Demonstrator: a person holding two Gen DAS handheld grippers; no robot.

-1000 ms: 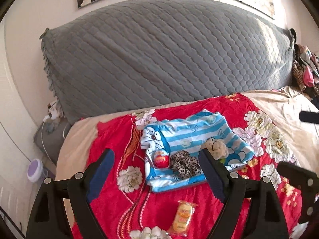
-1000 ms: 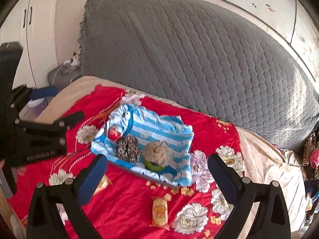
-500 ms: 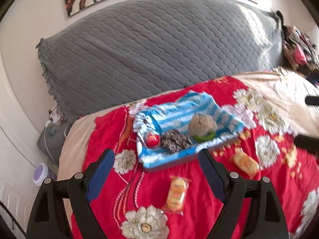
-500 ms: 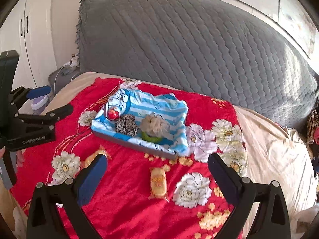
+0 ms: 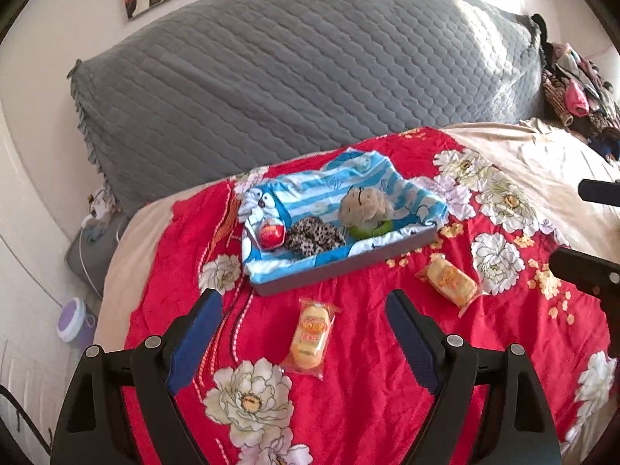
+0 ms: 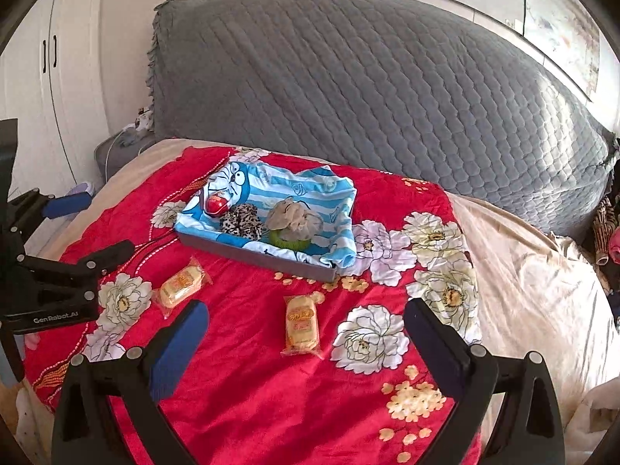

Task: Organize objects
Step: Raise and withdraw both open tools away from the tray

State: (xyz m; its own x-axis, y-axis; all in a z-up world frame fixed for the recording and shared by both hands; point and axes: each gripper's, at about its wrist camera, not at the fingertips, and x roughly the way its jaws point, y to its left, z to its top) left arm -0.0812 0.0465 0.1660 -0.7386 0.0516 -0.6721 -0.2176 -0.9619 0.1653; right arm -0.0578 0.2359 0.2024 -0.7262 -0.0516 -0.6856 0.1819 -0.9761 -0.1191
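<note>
Lying on the red floral blanket (image 5: pixel 368 407) of the bed are 2 wrapped snack cakes (image 5: pixel 311 334) (image 5: pixel 449 279), just in front of the tray (image 6: pixel 271 259) lined with a striped cloth (image 6: pixel 310 190). Both the left tool (image 5: pixel 304 310) and the right tool (image 6: pixel 306 317) stand apart, holding nothing. A grey quilted cushion (image 6: pixel 368 89) rises behind.

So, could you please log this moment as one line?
left tool: open, empty | right tool: open, empty | snack packs: on blanket | tray: holds three items
</note>
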